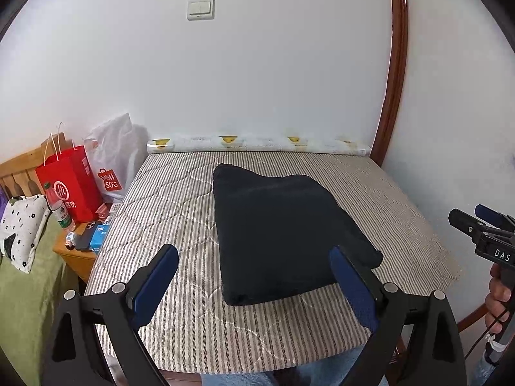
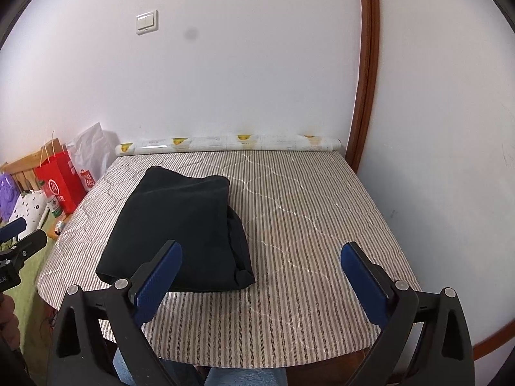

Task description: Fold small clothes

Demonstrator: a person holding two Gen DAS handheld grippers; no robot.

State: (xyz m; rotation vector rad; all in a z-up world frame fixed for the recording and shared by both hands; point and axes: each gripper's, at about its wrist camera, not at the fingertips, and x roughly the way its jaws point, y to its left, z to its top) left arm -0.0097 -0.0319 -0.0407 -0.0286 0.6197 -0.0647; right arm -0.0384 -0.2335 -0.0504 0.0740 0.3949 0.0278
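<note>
A dark navy garment (image 1: 283,231) lies folded into a thick rectangle on the striped quilted table cover (image 1: 167,199). It also shows in the right wrist view (image 2: 180,225), left of the middle. My left gripper (image 1: 254,283) is open and empty, held above the near edge of the garment. My right gripper (image 2: 260,276) is open and empty, held above the cover just right of the garment. The right gripper also shows at the right edge of the left wrist view (image 1: 482,225). The left gripper shows at the left edge of the right wrist view (image 2: 16,238).
A rolled printed sheet (image 1: 257,143) lies along the wall at the cover's far edge. A red paper bag (image 1: 72,186), a white bag (image 1: 112,160), a bottle (image 1: 59,209) and small items sit on a wooden stand at left. A brown wooden frame (image 2: 365,64) runs up the wall at right.
</note>
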